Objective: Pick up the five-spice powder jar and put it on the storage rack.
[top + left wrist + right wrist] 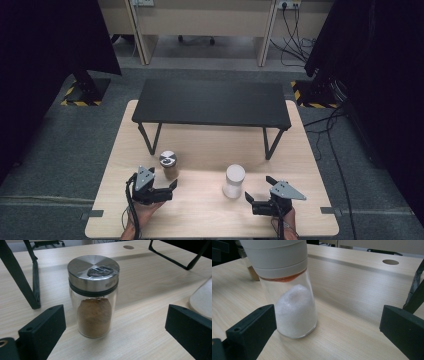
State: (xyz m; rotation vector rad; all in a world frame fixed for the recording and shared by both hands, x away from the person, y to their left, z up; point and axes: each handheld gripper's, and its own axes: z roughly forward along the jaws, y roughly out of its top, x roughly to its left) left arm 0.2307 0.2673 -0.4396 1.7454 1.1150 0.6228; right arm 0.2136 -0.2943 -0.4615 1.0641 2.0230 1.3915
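1. Just ahead of the left gripper [171, 189], the spice jar [168, 165] stands upright on the wooden table [200, 220], long axis vertical, steel lid up, brown powder filling its lower part.
2. Seen along the left gripper's jaws, the jar sits between them, nearer the left jaw; both jaws are spread wide and touch nothing.
3. Just ahead of the right gripper [259, 192], the white shaker [233, 181] also stands upright, white cap on top, white grains heaped inside.
4. Seen along the right gripper's jaws, the shaker stands close by the left jaw; whether they touch is unclear. The jaws gape wide, holding nothing.
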